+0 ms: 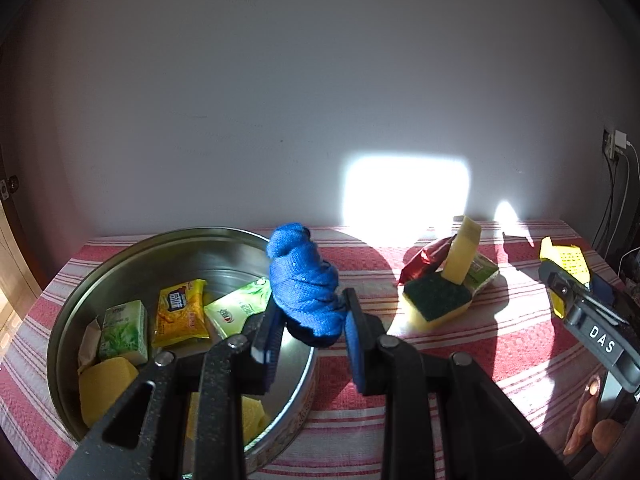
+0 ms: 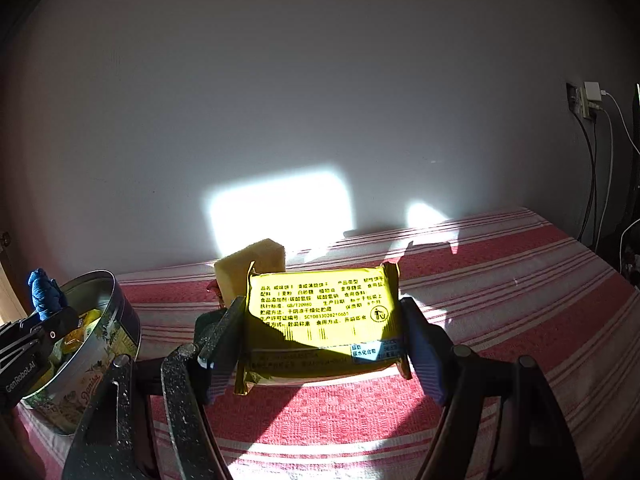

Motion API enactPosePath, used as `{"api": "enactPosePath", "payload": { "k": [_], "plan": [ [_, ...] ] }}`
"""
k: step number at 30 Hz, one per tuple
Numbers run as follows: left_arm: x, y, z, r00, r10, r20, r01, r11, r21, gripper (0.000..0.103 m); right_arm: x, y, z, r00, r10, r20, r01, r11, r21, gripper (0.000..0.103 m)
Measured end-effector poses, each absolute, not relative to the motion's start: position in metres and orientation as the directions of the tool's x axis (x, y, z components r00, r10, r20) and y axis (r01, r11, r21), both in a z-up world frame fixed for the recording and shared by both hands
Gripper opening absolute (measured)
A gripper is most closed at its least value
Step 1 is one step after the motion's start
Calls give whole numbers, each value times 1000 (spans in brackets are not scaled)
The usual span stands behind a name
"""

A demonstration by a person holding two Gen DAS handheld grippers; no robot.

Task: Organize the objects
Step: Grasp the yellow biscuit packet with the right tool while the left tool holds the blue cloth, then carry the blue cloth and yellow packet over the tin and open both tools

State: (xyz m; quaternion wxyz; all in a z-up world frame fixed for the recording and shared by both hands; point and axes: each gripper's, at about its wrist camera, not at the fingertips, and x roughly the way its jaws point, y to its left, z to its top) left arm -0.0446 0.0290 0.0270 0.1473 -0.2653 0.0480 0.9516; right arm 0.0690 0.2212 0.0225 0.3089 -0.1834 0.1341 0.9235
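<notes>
Behind the right tool's [image 2: 324, 344] packet [image 2: 320, 316], a sponge [image 2: 250, 266] shows.

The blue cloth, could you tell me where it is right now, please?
In the left wrist view, the blue cloth is held in the left claw, above the right rim of the round tin, left of the sponges.

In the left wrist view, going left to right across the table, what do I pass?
Round tin holding snack packets → blue cloth between the left gripper's jaws → sponge with a red packet behind it → yellow packet in the right gripper.
</notes>
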Motion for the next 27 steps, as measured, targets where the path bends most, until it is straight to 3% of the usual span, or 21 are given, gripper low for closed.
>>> {"api": "enactPosePath", "payload": {
  "k": [14, 27],
  "plan": [
    [-63, -26, 32, -843, 185, -505, -211, -977, -6, 27, 16, 145, 41, -837, 436, -329, -494, -862, 113, 76],
    [-83, -78, 34, -856, 91, -508, -91, -996, -24, 27, -33, 90, 54, -902, 314, -297, -361, -926, 114, 76]
  ]
}}
